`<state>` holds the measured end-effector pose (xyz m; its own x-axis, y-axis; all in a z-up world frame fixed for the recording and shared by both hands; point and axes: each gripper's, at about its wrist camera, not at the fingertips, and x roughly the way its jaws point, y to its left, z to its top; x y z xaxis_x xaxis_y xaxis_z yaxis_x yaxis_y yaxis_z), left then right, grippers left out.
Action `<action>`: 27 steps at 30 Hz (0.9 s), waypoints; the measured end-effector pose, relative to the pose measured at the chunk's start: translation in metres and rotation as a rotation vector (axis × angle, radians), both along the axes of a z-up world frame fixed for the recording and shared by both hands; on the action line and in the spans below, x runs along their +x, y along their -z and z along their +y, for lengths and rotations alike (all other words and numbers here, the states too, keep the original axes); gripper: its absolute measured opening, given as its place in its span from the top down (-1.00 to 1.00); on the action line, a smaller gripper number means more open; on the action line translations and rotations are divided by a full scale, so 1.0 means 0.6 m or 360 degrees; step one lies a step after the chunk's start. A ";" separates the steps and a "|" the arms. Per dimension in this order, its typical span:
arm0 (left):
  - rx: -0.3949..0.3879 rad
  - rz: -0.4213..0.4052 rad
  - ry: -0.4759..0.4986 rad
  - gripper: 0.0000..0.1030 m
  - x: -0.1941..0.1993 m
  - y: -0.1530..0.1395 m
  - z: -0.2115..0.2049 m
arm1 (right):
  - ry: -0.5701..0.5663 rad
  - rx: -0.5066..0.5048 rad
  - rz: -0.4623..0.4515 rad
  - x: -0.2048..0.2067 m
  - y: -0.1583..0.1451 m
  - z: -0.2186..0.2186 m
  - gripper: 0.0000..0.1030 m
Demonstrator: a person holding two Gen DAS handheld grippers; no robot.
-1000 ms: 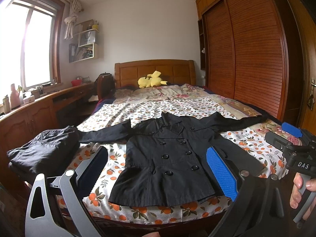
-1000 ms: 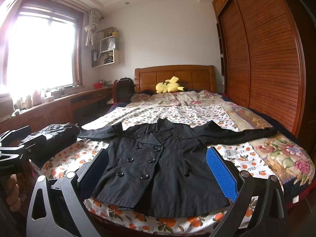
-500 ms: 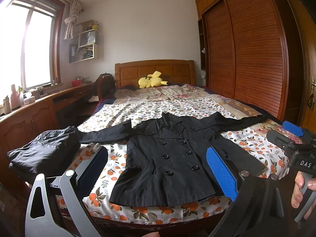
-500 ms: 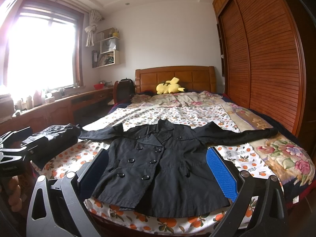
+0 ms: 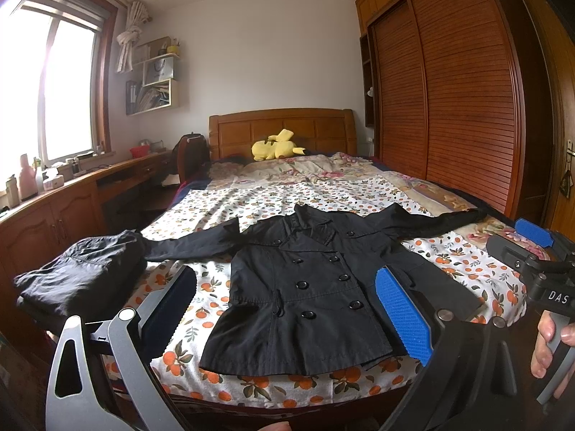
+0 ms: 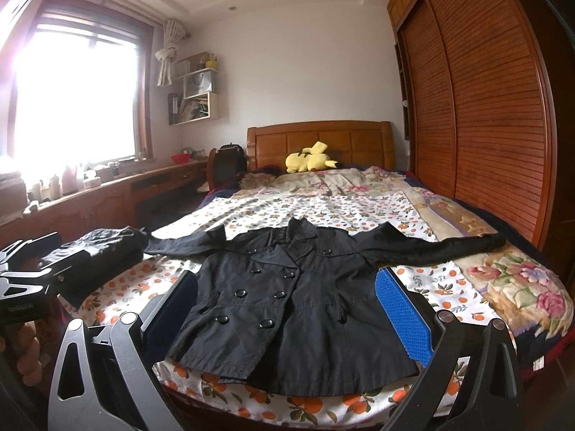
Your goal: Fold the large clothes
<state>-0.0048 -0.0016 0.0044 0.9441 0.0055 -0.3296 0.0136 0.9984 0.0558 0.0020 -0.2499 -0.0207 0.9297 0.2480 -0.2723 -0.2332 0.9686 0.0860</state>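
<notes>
Black double-breasted button-front coat (image 5: 309, 287) lies face up and flat at the foot of the orange-print bed sheet (image 5: 215, 287), collar toward the wooden headboard (image 5: 284, 129), both sleeves stretched straight out sideways, hem near the bed's near edge; in the left wrist view the left gripper (image 5: 284, 309) hangs above that edge with its jaws spread wide and empty, framing the coat; a folded dark garment pile (image 5: 82, 273) sits at the bed's left corner, just beside one cuff; a yellow plush toy (image 5: 275, 145) rests by the headboard; the right gripper (image 5: 532, 251), gripped by a hand (image 5: 550, 341), shows at the frame's right edge. From the right wrist view the coat (image 6: 287, 294) sits centred between the right gripper's (image 6: 285, 309) widely parted, empty jaws; the dark pile (image 6: 100, 255) lies left; the slatted wooden wardrobe (image 6: 485, 107) stands along the right side; nothing lies on the coat.
</notes>
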 end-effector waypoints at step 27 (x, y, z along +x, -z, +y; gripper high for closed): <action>-0.0022 0.0131 -0.0020 -0.95 0.062 0.064 0.040 | -0.0040 -0.0027 0.0070 0.045 0.037 0.024 -0.86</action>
